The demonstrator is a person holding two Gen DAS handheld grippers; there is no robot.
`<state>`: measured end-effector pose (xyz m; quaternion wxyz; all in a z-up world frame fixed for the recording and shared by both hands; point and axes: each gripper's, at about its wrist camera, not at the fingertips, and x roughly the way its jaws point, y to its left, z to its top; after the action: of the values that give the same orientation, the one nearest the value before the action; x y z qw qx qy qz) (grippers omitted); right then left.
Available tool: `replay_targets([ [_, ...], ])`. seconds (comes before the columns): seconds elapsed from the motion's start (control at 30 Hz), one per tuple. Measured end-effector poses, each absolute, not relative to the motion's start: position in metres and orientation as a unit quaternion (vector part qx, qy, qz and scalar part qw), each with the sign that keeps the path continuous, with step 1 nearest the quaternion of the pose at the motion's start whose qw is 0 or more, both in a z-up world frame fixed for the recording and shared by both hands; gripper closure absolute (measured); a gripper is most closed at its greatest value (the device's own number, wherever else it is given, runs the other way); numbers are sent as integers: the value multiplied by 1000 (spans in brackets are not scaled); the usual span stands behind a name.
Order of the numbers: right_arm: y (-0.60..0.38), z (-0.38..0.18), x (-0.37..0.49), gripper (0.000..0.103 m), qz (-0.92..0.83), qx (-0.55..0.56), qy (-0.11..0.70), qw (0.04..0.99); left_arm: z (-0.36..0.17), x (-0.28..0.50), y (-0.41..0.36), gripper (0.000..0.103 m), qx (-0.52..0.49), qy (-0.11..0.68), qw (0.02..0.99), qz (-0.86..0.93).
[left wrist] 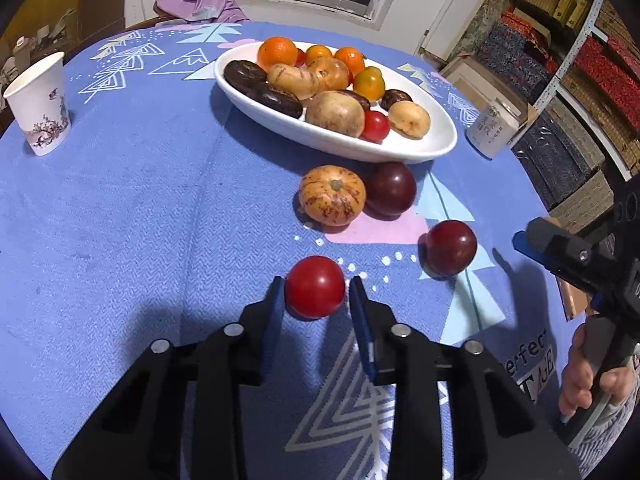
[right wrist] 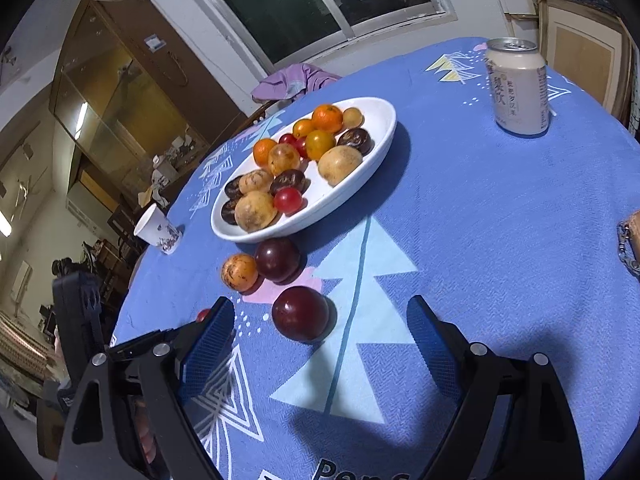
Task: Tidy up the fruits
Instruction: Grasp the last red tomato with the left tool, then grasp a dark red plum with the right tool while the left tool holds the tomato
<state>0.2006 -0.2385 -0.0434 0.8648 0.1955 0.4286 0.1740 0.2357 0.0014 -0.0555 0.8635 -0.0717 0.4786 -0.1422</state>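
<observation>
A white oval dish [left wrist: 436,146] [right wrist: 384,120] holds several fruits. On the blue cloth in front of it lie a speckled orange fruit [left wrist: 332,195] [right wrist: 239,272], two dark plums [left wrist: 391,189] [left wrist: 451,247] and a red tomato [left wrist: 315,286]. My left gripper [left wrist: 316,292] is open, its fingers on either side of the tomato, left pad touching or nearly touching it. My right gripper [right wrist: 320,334] is open wide around the nearer plum [right wrist: 301,314], not touching it. The right gripper also shows at the left wrist view's right edge [left wrist: 560,248].
A paper cup [left wrist: 40,104] [right wrist: 158,230] stands at the table's left. A drink can [left wrist: 494,128] [right wrist: 518,86] stands right of the dish. A purple cloth [left wrist: 200,4] hangs at the far edge. Shelves of boxes [left wrist: 560,60] stand to the right.
</observation>
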Motion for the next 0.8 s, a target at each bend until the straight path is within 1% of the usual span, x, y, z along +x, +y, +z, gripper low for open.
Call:
replay_targets([
  [0.17,-222,-48,198,14,189,169,433,865,-52,232,-1,74,-64,471,869,-140],
  [0.2,-220,-48,197,15,192,165,431,866,-51,231,0,74,-61,468,871,-134],
  [0.27,-215,-49,197,20,199,155,430,867,-47,231,5,74,-66,463,875,-126],
  [0.43,-206,-52,200,22,202,143,432,867,-44,231,11,74,-71,459,878,-118],
  [0.5,-202,-54,204,26,200,137,436,867,-44,231,12,74,-71,460,877,-118],
  [0.57,-196,-58,207,34,201,132,444,863,-45,231,12,74,-70,461,877,-117],
  [0.6,-193,-61,209,35,200,126,449,862,-45,230,12,74,-68,461,877,-117],
  [0.8,-183,-67,209,48,187,88,453,867,-47,230,10,74,-61,462,877,-115],
])
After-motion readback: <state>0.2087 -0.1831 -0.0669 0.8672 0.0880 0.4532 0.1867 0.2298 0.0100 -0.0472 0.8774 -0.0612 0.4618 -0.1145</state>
